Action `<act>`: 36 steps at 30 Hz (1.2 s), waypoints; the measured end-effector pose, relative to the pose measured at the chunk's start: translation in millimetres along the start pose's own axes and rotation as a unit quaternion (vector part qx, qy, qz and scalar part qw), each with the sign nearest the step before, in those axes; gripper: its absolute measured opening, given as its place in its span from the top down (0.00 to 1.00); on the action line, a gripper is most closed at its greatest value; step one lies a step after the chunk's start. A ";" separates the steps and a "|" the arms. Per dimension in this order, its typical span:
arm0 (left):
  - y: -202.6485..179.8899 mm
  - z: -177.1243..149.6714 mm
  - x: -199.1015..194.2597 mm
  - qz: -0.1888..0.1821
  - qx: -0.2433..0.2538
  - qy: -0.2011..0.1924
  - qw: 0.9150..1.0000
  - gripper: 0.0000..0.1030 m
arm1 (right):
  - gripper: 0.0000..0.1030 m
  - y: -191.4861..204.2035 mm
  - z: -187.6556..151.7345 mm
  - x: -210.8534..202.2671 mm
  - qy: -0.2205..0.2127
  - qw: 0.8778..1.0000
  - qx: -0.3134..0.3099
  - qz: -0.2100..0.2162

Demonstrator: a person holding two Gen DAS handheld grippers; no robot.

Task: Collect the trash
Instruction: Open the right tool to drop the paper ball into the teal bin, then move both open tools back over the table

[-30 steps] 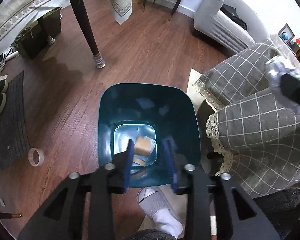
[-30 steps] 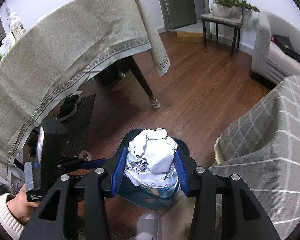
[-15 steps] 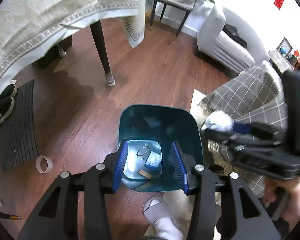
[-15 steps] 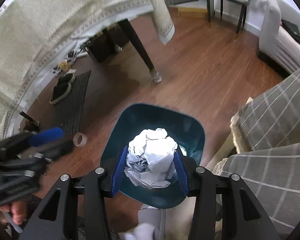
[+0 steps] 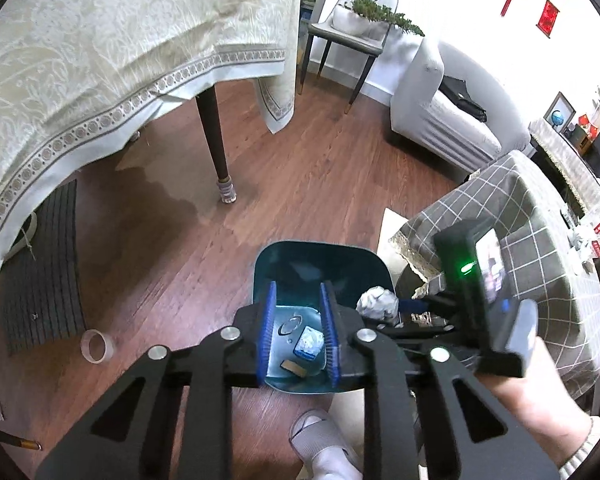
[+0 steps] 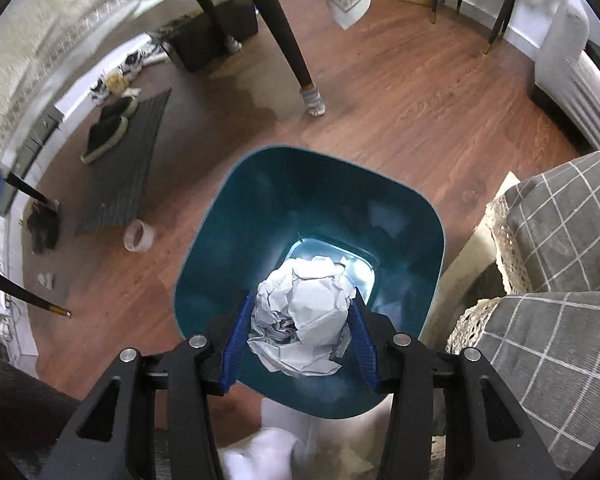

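Observation:
A teal trash bin (image 5: 284, 256) (image 6: 236, 216) stands on the wood floor. A blue packet (image 5: 308, 342) and a brown scrap (image 5: 293, 368) lie on its bottom. My right gripper (image 6: 300, 330) is shut on a crumpled white paper ball (image 6: 304, 320) and holds it over the bin's mouth; the ball also shows in the left wrist view (image 5: 377, 305). My left gripper (image 5: 297, 334) is open and empty, high above the bin.
A tape roll (image 5: 94, 346) (image 6: 139, 236) lies on the floor left of the bin. A cloth-covered table (image 5: 100, 52) with a dark leg (image 5: 216, 140) stands behind. A checked grey cushion (image 5: 540, 240) is right of the bin. A slippered foot (image 5: 320, 444) is below.
My right gripper has carried the paper ball forward and tilted down over the bin. My left gripper has risen and pulled back from the bin, still open.

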State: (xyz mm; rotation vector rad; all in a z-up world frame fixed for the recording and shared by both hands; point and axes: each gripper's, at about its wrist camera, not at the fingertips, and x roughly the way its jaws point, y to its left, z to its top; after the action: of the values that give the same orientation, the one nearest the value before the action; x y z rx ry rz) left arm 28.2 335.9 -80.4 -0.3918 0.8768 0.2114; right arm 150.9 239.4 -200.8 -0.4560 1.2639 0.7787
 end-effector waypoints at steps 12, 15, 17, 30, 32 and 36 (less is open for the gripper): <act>0.8 10.3 -32.0 -0.017 -0.008 -0.042 0.999 0.80 | 0.42 12.1 -4.4 7.6 0.008 1.000 -0.021 -0.011; -1.8 12.3 -36.7 -0.019 -0.007 -0.049 0.999 0.80 | 0.42 12.4 -5.2 -1.5 -0.001 1.000 -0.022 -0.008; -3.0 13.3 -38.5 -0.020 -0.005 -0.053 0.998 0.80 | 0.42 11.5 -6.4 -9.9 -0.010 1.000 -0.022 -0.004; -36.4 24.1 -57.9 -0.032 0.017 -0.094 0.995 0.75 | 0.49 -0.5 -11.0 -113.8 -0.134 0.990 -0.035 0.002; -47.2 26.0 -60.6 -0.035 0.024 -0.102 0.994 0.72 | 0.49 -5.8 -15.0 -132.7 -0.155 0.987 -0.036 0.002; -71.8 29.6 -56.3 -0.035 0.042 -0.102 0.993 0.68 | 0.50 -21.8 -26.6 -165.4 -0.191 0.981 -0.038 -0.018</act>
State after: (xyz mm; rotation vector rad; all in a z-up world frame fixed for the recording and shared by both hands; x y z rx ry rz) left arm 38.0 281.8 -1.8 -0.3160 0.6674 0.1457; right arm 132.2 162.2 -51.7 -0.3678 0.8699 0.8401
